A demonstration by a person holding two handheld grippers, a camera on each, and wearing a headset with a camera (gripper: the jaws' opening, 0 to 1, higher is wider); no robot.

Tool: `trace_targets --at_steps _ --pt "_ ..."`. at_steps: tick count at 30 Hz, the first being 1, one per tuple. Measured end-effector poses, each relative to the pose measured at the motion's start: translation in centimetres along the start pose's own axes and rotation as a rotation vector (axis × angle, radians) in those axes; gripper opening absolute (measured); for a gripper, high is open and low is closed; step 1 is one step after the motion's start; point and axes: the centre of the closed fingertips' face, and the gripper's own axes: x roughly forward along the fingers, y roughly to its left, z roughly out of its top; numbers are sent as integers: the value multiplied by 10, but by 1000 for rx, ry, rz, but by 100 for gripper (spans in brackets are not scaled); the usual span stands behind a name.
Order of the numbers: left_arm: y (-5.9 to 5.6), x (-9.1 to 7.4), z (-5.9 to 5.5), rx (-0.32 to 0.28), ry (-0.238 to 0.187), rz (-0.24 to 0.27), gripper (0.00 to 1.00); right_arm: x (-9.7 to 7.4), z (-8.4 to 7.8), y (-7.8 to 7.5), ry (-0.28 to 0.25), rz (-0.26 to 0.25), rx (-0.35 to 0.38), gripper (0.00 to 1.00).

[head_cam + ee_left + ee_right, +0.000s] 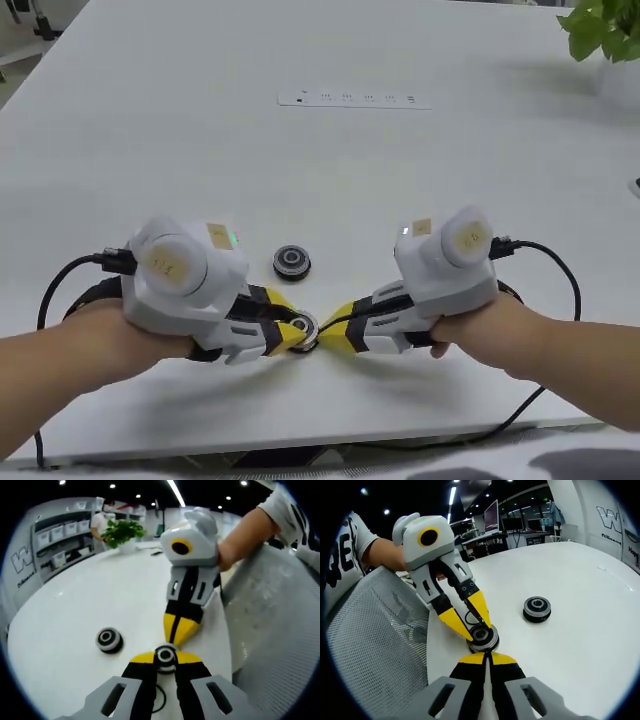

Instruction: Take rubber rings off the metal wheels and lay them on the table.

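Near the near edge of the desk (200, 120), the left hand-held gripper (166, 658) is clamped on a metal wheel (483, 636). The right hand-held gripper (487, 658), jaws together, touches its rim. The step likely goes best by steadying the wheel, catching the rubber ring (493, 641) at its edge and peeling outward. A second wheel (291, 261) lies further in. The wall logo (609, 517) reads "W"; the smaller lettering is blurred.
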Motion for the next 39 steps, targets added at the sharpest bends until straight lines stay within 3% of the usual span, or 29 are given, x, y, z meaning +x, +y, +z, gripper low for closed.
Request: trace_targets --at_steps 28,39 --pt "1 4 -1 39 5 10 13 -12 4 -10 -63 14 190 0" --pt "0 4 0 45 10 16 13 -14 12 -4 -104 35 236 0"
